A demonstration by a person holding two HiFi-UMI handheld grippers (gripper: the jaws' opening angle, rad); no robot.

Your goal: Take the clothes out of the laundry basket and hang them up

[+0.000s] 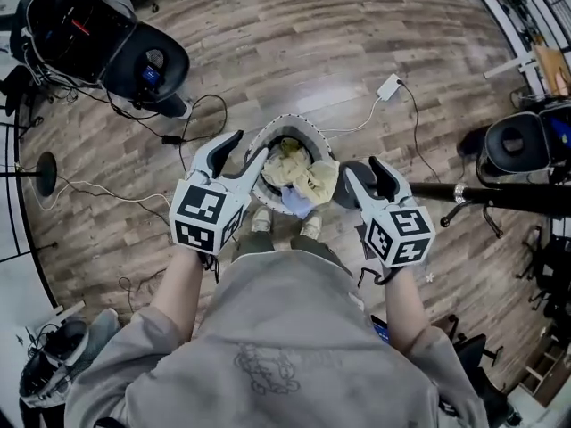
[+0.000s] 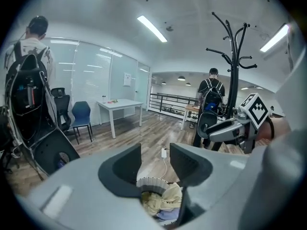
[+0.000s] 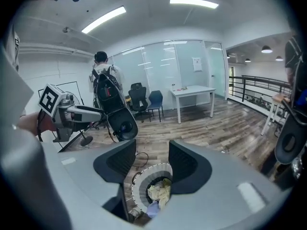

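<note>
Soft grey sweatshirt [image 1: 285,346] fills the bottom of my head view, and above it I see the left gripper [image 1: 248,147] and right gripper [image 1: 361,169], smooth pale plastic with black inner faces. Each has its jaws partly apart and holds nothing. Between their tips, at frame centre, the round laundry basket [image 1: 290,121] shows a ribbed white rim on the wood-plank floor [image 1: 339,34], with crumpled pale yellow and lilac clothes [image 1: 303,178] heaped inside.
</note>
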